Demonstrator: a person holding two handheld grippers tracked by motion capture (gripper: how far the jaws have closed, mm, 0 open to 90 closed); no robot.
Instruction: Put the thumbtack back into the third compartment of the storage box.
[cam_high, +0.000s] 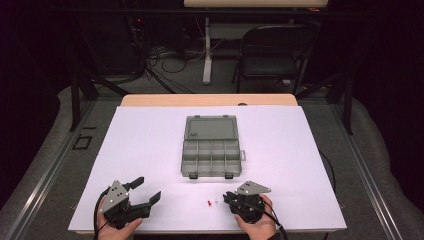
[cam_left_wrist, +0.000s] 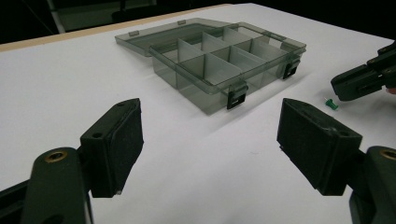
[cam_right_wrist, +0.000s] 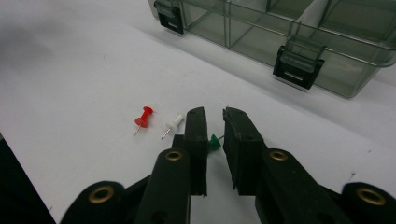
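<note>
The right gripper (cam_right_wrist: 215, 114) is standing slightly parted over a green pin (cam_right_wrist: 214, 143), half hidden between its jaws, beside white (cam_right_wrist: 173, 123) and red (cam_right_wrist: 144, 116) pins. The left gripper (cam_left_wrist: 210, 126) is hanging spread before the box (cam_left_wrist: 219, 56).

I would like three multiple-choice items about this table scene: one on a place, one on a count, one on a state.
1. Where does the green pin lie?
A. between the right gripper's jaws
B. inside the box
C. beside the left gripper

2. How many pins lie on the table?
A. one
B. three
C. five

3. What is the state of the box?
A. lid shut
B. lid open, compartments empty
C. lid open, compartments full

Answers: 1 A, green shows in the narrow gap between those jaws. 2 B, the red pin, the white pin and the green one. 3 B, the lid lies folded back and nothing sits between the dividers.
</note>
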